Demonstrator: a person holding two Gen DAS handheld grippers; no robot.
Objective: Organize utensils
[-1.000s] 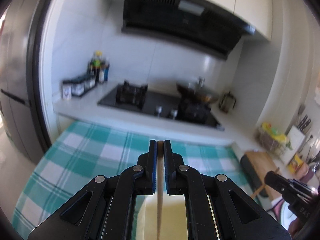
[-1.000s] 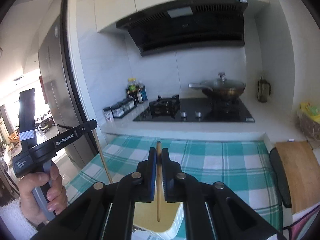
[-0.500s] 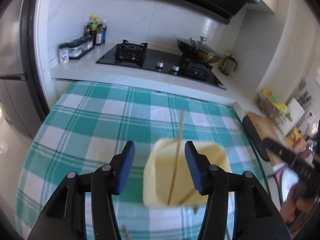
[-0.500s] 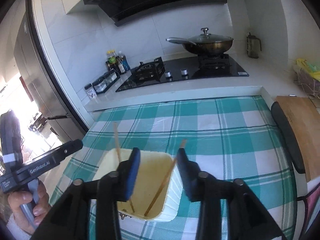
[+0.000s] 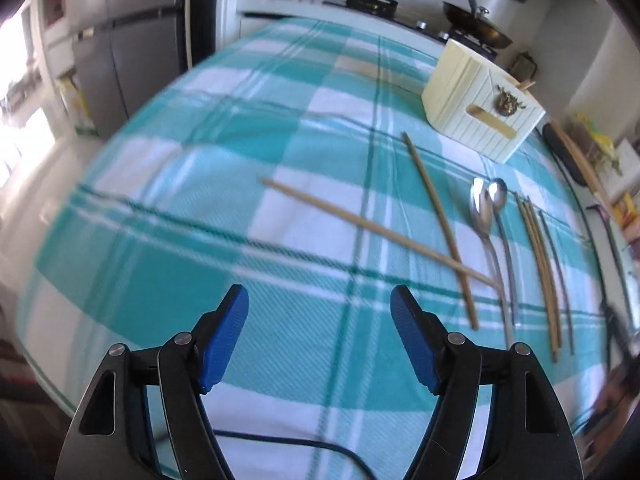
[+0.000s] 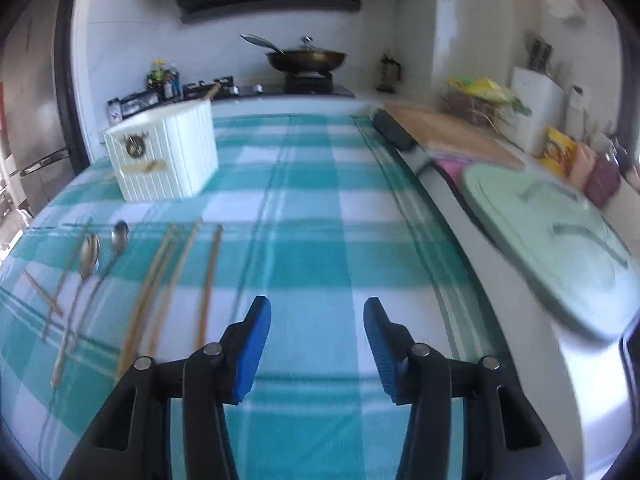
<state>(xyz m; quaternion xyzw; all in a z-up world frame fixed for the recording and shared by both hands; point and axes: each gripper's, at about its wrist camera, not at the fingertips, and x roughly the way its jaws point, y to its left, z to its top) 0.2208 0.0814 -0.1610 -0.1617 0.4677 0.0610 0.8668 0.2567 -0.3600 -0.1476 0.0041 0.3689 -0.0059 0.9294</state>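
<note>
A cream slatted box [image 5: 476, 104] stands on the teal checked tablecloth [image 5: 192, 168], with a chopstick tip [image 5: 526, 85] poking out of it. In front of it lie two crossed chopsticks [image 5: 376, 230], two metal spoons [image 5: 486, 208] and several more chopsticks [image 5: 540, 264]. My left gripper [image 5: 320, 292] hovers over bare cloth to their left, its jaws opening and nothing between them. In the right wrist view the box [image 6: 168, 156], spoons [image 6: 90, 254] and chopsticks [image 6: 176, 264] lie to the left of my right gripper [image 6: 317, 302], which is open and holds nothing.
A stove with a lidded wok [image 6: 306, 60] stands behind the table. A wooden cutting board [image 6: 448, 132] and a pale green lid [image 6: 560, 232] lie to the right. A fridge [image 5: 120, 52] stands at the left. A black cable [image 5: 300, 440] crosses the near edge.
Both grippers were shut on a chopstick above the box, then opened and let them fall into it. Both have since swung down and back, low over the cloth near the loose utensils.
</note>
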